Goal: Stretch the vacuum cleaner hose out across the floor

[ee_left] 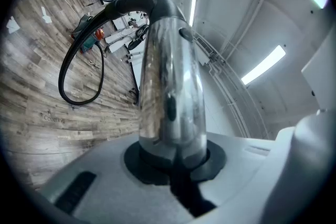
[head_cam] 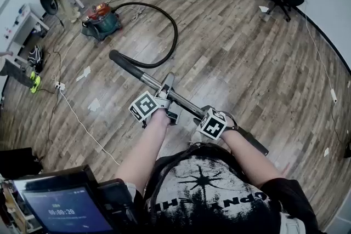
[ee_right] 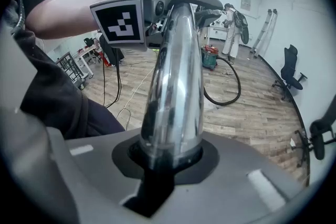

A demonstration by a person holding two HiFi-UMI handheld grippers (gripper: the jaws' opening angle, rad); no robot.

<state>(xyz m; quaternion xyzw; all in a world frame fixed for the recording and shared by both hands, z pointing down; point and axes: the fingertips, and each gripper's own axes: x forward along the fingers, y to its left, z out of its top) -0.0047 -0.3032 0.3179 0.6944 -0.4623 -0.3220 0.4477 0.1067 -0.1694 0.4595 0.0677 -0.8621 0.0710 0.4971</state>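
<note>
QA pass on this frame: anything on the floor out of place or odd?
The black hose curls in a loop between the canister vacuum and the metal wand, not stretched out. White paper scraps lie scattered on the wood floor, and a white cable trails loose across it. No spill or damage visible.

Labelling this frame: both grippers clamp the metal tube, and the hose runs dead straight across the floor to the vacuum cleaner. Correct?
Wrong on the hose. The left gripper and right gripper do clamp the metal tube, but the hose curves in a wide loop across the floor to the vacuum cleaner. The head view shows it.
</note>
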